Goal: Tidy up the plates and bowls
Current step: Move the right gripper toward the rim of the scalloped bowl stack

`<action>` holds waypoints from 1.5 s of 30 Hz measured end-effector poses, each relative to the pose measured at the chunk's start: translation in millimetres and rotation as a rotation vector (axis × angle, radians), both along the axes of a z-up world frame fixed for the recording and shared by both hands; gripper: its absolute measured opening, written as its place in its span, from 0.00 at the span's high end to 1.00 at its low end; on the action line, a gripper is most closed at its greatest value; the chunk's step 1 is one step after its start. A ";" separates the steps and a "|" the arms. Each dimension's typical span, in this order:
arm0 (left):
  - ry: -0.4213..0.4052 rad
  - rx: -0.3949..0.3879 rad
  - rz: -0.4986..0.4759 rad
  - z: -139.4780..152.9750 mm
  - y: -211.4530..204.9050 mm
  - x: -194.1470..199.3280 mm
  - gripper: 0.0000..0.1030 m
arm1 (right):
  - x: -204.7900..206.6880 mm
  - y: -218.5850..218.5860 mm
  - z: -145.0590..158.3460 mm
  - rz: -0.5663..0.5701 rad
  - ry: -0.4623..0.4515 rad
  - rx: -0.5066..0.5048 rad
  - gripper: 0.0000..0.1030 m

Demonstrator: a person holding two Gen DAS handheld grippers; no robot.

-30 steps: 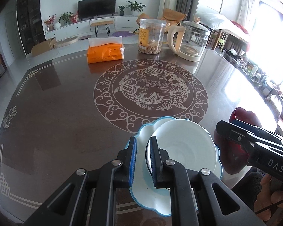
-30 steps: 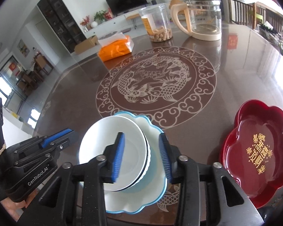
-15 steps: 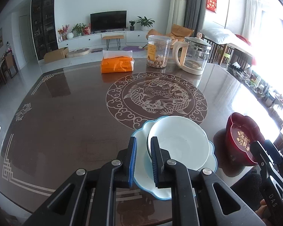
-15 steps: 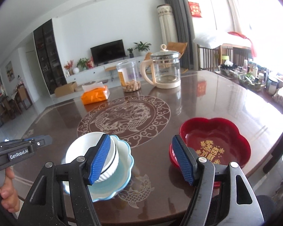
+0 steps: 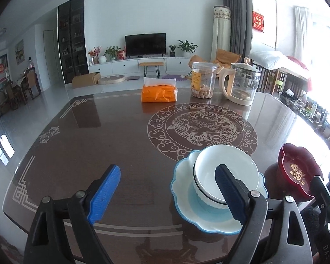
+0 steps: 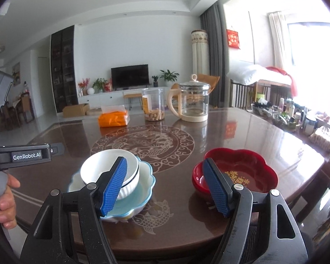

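Note:
A white bowl (image 5: pixel 226 171) sits inside a scalloped light-blue dish (image 5: pixel 187 198) on the dark table near its front edge. The bowl (image 6: pixel 107 167) and the blue dish (image 6: pixel 143 176) also show in the right wrist view. A red flower-shaped dish (image 6: pixel 248 165) with gold characters stands to their right; it shows in the left wrist view (image 5: pixel 297 171) too. My left gripper (image 5: pixel 167 194) is open and empty, held back above the table edge, left of the stack. My right gripper (image 6: pixel 165 184) is open and empty, between the stack and the red dish.
At the far side of the table stand an orange tissue pack (image 5: pixel 159 93), a clear jar of snacks (image 5: pixel 203 80) and a glass kettle (image 5: pixel 242 85). The table (image 5: pixel 99 136) has a round fish inlay in its middle. A cluttered shelf runs along the right.
My left gripper has opened, let go of the white bowl's rim and pulled back and up. My right gripper has opened wider and also drawn back. The bowl stays in the blue dish.

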State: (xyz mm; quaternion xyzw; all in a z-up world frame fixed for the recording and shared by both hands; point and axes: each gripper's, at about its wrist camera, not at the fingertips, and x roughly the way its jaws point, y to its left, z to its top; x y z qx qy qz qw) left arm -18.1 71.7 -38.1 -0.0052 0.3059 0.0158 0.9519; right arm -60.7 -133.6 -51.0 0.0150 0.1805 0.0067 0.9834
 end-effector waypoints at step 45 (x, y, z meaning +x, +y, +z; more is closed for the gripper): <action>0.256 0.001 -0.026 -32.7 14.3 -0.8 0.14 | 3.0 12.0 4.3 -0.026 0.123 -0.112 0.26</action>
